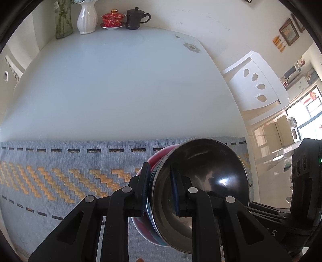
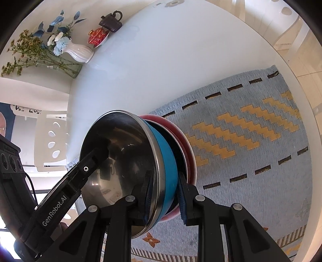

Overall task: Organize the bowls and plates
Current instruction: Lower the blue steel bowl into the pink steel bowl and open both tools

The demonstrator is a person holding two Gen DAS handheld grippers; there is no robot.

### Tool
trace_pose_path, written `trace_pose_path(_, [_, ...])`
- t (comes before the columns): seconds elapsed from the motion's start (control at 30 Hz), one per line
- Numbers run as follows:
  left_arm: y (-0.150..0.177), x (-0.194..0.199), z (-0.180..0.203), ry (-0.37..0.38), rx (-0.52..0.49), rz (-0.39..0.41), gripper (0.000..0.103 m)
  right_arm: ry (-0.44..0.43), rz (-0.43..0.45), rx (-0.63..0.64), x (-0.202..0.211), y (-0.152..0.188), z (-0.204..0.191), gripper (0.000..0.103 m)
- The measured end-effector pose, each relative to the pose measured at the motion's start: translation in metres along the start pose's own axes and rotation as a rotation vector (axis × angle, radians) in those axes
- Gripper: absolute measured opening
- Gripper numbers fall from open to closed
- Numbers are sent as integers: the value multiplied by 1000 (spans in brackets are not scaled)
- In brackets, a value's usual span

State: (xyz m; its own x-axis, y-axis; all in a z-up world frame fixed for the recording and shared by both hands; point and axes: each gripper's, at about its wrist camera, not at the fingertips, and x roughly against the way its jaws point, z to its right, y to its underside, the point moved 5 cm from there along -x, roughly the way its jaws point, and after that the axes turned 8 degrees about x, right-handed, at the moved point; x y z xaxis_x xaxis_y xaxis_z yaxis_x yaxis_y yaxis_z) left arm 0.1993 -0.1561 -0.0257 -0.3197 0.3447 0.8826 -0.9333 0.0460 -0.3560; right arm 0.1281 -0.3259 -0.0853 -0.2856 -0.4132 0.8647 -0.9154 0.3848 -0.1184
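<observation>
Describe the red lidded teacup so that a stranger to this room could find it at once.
Start at the white table and follow it to its far edge by the wall. There stand a white vase and a dark mug. Between them sits the red lidded teacup, alone gold-patterned and on a saucer.

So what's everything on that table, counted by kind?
Nested bowls, gripped by left claw and right claw: 3 (steel, blue, red)
Vases: 2 (white, glass)
Lidded cups: 2 (red, dark)
Woven mat: 1
Total: 8
</observation>
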Motion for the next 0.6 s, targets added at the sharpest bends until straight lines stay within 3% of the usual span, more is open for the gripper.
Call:
trace_pose_path(0.37, [-3,4,-1,0,-4,8,17,-36,11,-28,9,0,7,23])
trace_pose_path(0.6, [-2,4,1,0,-19,4,18,-76,14,-35,15,0,7,29])
